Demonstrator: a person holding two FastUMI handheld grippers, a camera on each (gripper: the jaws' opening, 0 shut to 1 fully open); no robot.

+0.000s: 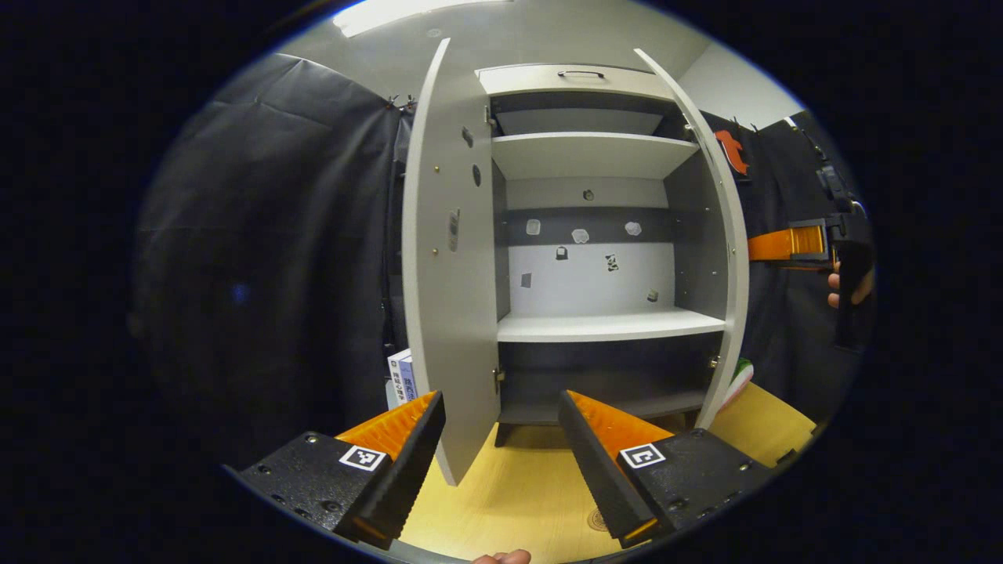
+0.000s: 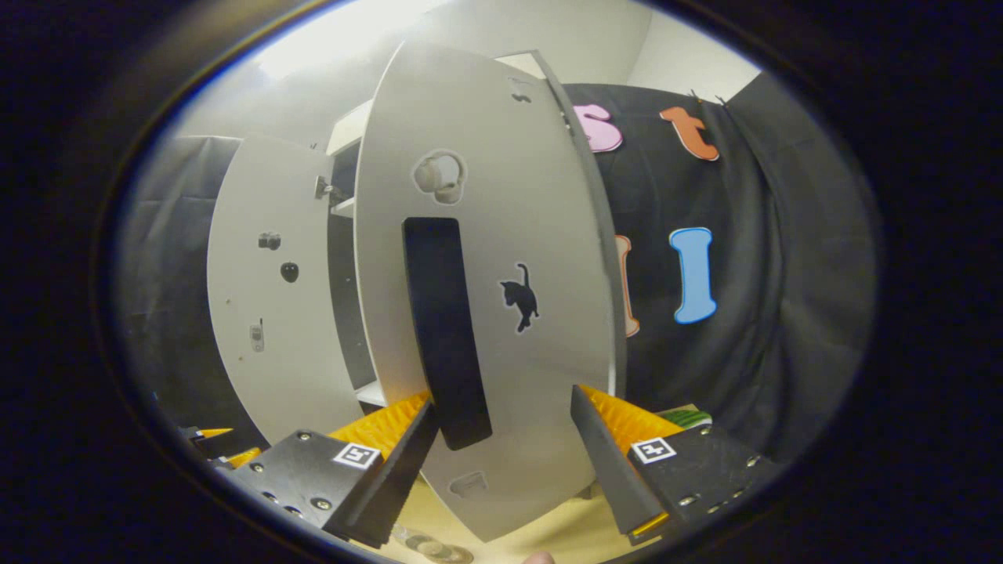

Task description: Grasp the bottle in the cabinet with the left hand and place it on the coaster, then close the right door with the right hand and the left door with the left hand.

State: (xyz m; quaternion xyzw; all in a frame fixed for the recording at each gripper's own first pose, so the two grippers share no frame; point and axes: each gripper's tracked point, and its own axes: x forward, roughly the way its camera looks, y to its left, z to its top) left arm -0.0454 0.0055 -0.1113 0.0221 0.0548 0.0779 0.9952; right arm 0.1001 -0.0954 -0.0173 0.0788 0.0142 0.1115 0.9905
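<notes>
Grey-white wooden cabinet [image 1: 588, 235] stands open on the pale wooden table [image 1: 517, 486]. Left gripper [image 1: 501, 450] gapes empty before its left door [image 1: 450, 266]; right gripper [image 2: 501, 454] spreads around the right door [image 2: 501, 298], not gripping.

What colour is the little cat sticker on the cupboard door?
Black. The cat sticker sits on the pale grey right door, best seen in the right gripper view.

Black finger mounts are seen on the left gripper [image 1: 501, 462] and right gripper [image 2: 501, 470], studded with screws and marked with square black-and-white tags.

Pale grey cabinet [image 1: 588, 157], black handle [image 2: 444, 329], black cat sticker [image 2: 520, 296], yellow wooden table [image 1: 509, 493]
</notes>
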